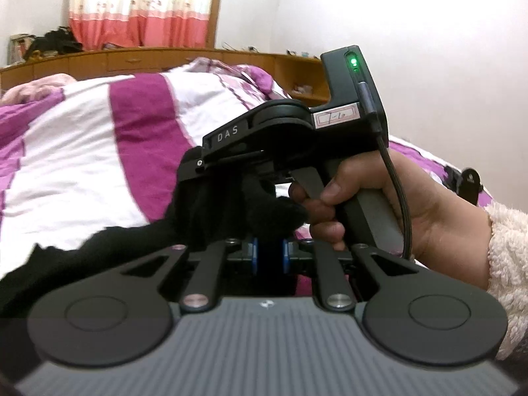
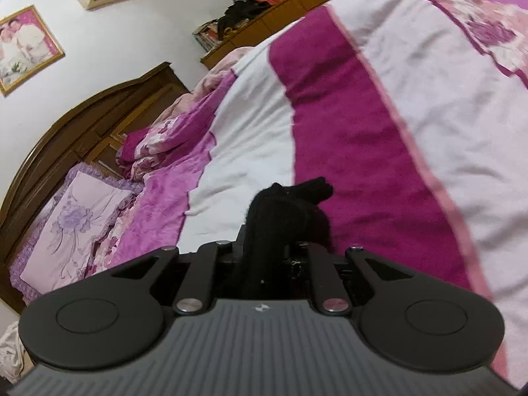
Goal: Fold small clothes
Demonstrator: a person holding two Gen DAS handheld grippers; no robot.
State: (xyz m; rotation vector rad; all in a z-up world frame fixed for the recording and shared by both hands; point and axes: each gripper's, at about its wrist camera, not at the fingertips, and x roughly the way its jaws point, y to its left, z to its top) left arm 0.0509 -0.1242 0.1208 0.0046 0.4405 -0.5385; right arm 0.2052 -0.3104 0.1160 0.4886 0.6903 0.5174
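A small black knitted garment [image 1: 211,217] is held up above the bed between both grippers. My left gripper [image 1: 270,254] is shut on one end of it; cloth trails down to the left. In the left wrist view my right gripper [image 1: 204,178], held by a hand, sits just ahead, its fingers buried in the same cloth. In the right wrist view my right gripper [image 2: 270,250] is shut on the black garment [image 2: 283,208], which bunches up and hides the fingertips.
Below lies a bed with a white and magenta striped quilt [image 2: 346,125]. A pillow [image 2: 76,227] and dark wooden headboard [image 2: 82,125] are at left. A wooden cabinet [image 1: 132,61] with clutter stands behind, under pink curtains [image 1: 142,10].
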